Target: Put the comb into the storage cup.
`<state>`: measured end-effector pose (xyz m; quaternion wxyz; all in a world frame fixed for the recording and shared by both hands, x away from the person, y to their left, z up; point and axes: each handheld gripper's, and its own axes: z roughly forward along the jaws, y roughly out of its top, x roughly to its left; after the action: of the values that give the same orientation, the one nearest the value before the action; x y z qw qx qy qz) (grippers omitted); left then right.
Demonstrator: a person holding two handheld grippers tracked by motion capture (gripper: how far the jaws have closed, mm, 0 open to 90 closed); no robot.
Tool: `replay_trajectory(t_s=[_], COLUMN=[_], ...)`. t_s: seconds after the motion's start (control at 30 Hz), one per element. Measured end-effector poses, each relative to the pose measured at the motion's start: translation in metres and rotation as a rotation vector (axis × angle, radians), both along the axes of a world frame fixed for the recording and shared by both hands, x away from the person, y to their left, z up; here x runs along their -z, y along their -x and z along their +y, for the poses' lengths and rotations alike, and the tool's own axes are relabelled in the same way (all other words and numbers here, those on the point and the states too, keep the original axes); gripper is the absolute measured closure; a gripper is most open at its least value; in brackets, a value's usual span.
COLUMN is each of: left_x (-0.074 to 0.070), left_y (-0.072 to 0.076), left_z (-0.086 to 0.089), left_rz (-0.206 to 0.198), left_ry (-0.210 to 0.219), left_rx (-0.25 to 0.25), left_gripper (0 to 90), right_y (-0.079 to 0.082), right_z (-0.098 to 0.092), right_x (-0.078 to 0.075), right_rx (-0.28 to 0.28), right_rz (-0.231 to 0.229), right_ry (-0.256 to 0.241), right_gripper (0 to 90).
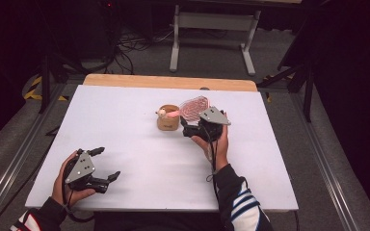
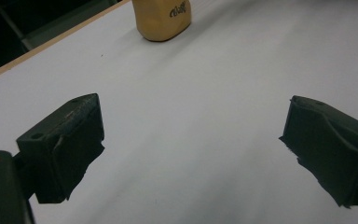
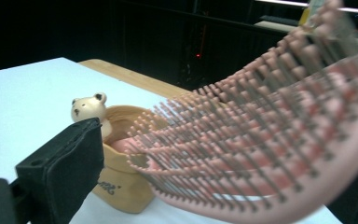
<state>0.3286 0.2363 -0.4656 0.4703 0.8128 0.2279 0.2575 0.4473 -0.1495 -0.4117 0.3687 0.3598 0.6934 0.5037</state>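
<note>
**Hairbrush at the bear cup: handling notes**

Left claw (image 1: 105, 164) sits nearest, low over the near-left part of the white bench (image 1: 125, 139). Its jaws are spread wide with nothing between them; the left gripper view has bare bench between the two pads. Idle, well apart from the work.

Right claw (image 1: 189, 128) is farther out, past mid-bench, just right of the cup. The pink hairbrush (image 3: 261, 140) lies right across its camera, bristles facing the lens. One black jaw is visible at lower left; the other is hidden behind the brush head. Cannot tell from these pictures whether the jaws pinch the brush or stand open beside it.

Handling judgement: brush looks like light moulded plastic, with a stiff curved head and rows of thin flexible pins. The pins would give and slip under pad pressure, so they make a poor grip. Better to hold the rim of the head or the handle, flat sides between the pads. Not fragile, though the smooth plastic may pivot in a narrow pinch.

Containers: tan cup (image 1: 168, 118), small and soft-cornered, with a bear figure (image 3: 88, 108) at its rim. The brush's pink handle end appears to rest inside the cup, with the head (image 1: 194, 107) leaning out to the right. Nothing else discernible inside. The cup seems light and could tip if the brush is levered sideways.
</note>
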Motion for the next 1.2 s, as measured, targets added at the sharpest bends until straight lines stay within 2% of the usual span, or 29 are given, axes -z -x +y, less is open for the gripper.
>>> replay_trajectory(t_s=[0.27,0.43,0.53,1.2], left_x=[-0.001,0.0,0.0,-0.001], left_y=[0.001,0.001,0.0,0.0], left_z=[0.0,0.0,0.0,0.0], left_rz=[-0.003,-0.002,-0.002,-0.007], left_ry=[0.0,-0.003,-0.005,-0.004], left_rx=[0.003,0.003,0.003,0.004], left_gripper=[6.3,6.3,6.3,6.1], right_y=[0.003,0.005,0.006,0.016], right_z=[-0.007,-0.01,-0.012,-0.011], right_x=[-0.007,-0.01,-0.011,-0.021], right_rx=[0.006,0.005,0.003,-0.017], right_rz=[-0.024,-0.024,-0.026,-0.045], right_ry=[-0.003,0.018,0.01,0.037], right_gripper=[4.1,4.1,4.1,4.7])
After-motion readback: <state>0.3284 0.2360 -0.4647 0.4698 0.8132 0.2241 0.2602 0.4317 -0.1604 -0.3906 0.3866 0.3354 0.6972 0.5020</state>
